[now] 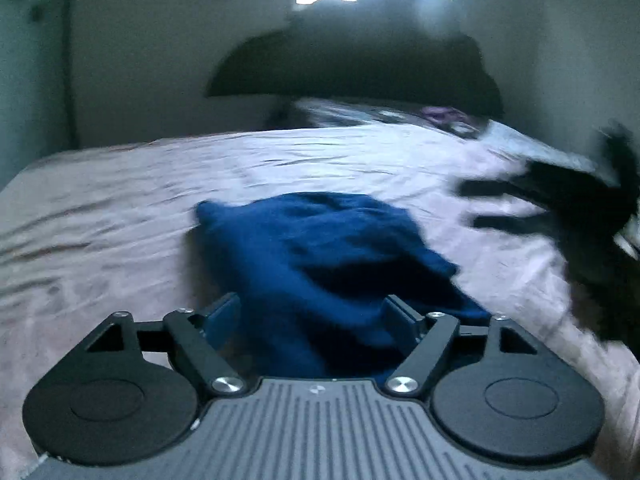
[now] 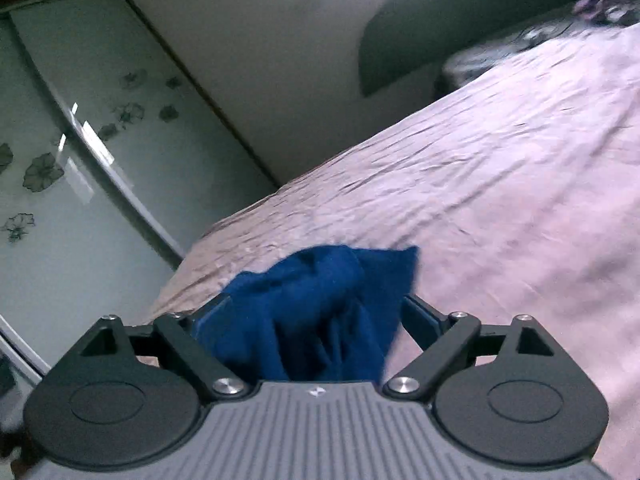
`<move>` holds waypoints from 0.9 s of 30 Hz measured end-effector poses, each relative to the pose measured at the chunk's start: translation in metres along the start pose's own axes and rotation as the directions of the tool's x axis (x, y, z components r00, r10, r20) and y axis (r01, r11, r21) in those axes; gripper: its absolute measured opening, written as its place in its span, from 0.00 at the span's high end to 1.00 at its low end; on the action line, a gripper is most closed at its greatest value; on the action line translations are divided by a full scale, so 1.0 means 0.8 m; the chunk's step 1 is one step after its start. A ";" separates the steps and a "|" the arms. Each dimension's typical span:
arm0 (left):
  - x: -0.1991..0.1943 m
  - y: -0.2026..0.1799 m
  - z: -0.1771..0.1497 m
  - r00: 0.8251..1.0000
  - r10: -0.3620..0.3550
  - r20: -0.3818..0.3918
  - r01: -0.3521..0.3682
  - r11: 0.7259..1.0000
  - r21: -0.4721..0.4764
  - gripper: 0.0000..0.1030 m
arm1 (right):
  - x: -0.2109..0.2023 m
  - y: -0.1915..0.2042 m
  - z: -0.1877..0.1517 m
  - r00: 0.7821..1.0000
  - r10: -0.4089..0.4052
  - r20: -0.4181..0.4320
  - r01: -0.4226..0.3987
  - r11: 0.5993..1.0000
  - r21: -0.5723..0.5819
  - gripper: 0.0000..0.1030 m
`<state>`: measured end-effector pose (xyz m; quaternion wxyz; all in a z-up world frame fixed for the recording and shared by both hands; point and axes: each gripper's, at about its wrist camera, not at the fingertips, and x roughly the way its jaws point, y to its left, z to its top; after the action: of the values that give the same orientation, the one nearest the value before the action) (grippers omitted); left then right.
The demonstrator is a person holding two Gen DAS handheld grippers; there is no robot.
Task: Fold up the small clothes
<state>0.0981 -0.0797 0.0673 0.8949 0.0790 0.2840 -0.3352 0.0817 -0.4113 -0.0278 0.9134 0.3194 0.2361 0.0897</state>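
Observation:
A small dark blue garment (image 1: 320, 256) lies crumpled on the pink bedsheet (image 1: 120, 208). In the left wrist view it fills the space between my left gripper's (image 1: 316, 316) wide-spread fingers and spreads forward. In the right wrist view the same blue garment (image 2: 320, 312) bunches between my right gripper's (image 2: 316, 316) wide-spread fingers, tips hidden by cloth. Neither gripper pinches the cloth. The other gripper shows as a blurred black shape (image 1: 560, 200) at the right of the left wrist view.
The pink bedsheet (image 2: 500, 168) is wrinkled. A dark headboard (image 1: 352, 64) and patterned pillows (image 1: 400, 116) lie at the far end. A glass wardrobe door with flower prints (image 2: 60, 152) stands to the left of the bed.

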 end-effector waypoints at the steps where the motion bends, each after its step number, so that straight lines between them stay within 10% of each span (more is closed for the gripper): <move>1: 0.008 -0.015 0.000 1.000 -0.018 -0.012 0.019 0.999 0.042 0.21 | 0.020 -0.004 0.009 0.999 0.019 -0.027 -0.018 1.000 0.018 0.11; 6: 0.041 -0.085 -0.022 0.998 -0.059 -0.031 0.065 0.954 0.293 0.21 | 0.104 -0.015 0.019 0.981 0.078 -0.177 -0.063 0.994 0.089 0.12; 8: 0.052 -0.104 -0.034 0.996 -0.089 -0.013 0.087 0.921 0.380 0.23 | 0.119 -0.007 0.020 0.981 0.029 -0.189 -0.029 1.000 0.006 0.59; 11: 0.073 -0.114 -0.045 0.996 -0.081 -0.029 0.086 0.908 0.410 0.53 | 0.121 0.006 0.018 0.983 -0.026 -0.182 0.006 0.994 -0.110 0.85; 15: 0.080 -0.107 -0.038 0.988 -0.146 -0.047 0.153 0.941 0.303 0.92 | 0.121 0.020 0.021 0.987 -0.101 -0.124 0.070 0.971 -0.230 0.91; 27: 0.075 -0.110 -0.035 0.979 -0.188 -0.071 0.200 0.950 0.238 0.97 | 0.121 0.040 0.018 0.956 -0.294 -0.010 0.250 0.831 -0.497 0.94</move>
<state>0.0655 -0.1710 0.0151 0.8340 0.1679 0.2683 -0.4519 0.1728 -0.3637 -0.0346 0.9566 0.0361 0.2875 0.0294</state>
